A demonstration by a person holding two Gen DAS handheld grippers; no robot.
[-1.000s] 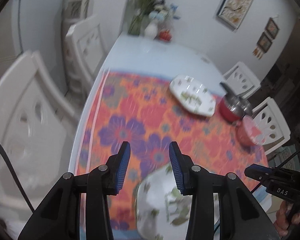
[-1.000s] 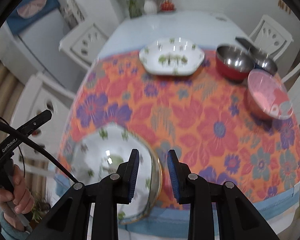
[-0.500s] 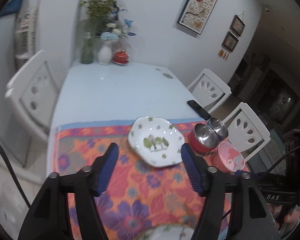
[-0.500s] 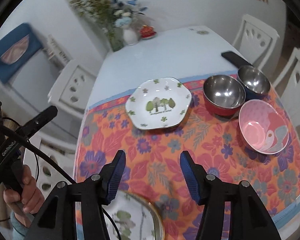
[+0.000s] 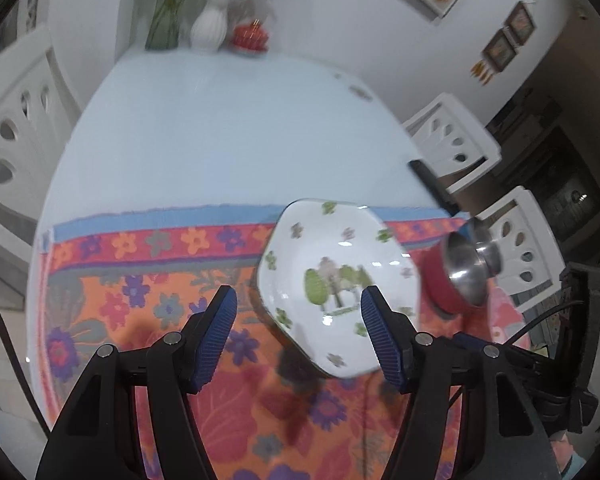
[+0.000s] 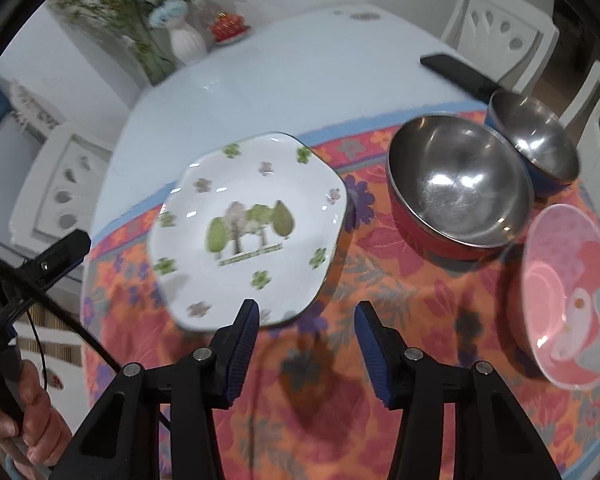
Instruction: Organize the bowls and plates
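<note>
— What's in front of you?

— A white plate (image 5: 336, 280), six-sided with rounded corners, a shallow well, green trees printed in the middle and small green and mauve flowers round the rim. It lies on the flowered cloth (image 5: 140, 304). Seen from my left gripper (image 5: 296, 332), it sits ahead and to the right, partly behind my right-hand finger.

— And from the other side?

— From my right gripper (image 6: 305, 338) the plate (image 6: 252, 228) is ahead and to the left, its near edge just past my left finger. Ahead to the right stands a red bowl (image 6: 456, 192) with a steel inside, and a smaller blue bowl (image 6: 536, 144), also steel-lined, touches it from behind. Further right, nearer me, is a pink bowl (image 6: 560, 300) with a cartoon figure inside.

— Your grippers, are they holding anything?

— No. The left one stands fairly wide, nothing between the pads. The right one is narrower and its jaws are closing, with only cloth showing between them.

— Anything else?

— My left hand (image 6: 32, 420) shows at the lower left of the right-wrist view, wrapped round the other handle. A dark flat phone (image 6: 456, 72) lies beyond the bowls on the bare table (image 6: 280, 80), and a white vase (image 6: 186, 42) of flowers at the far end.
</note>
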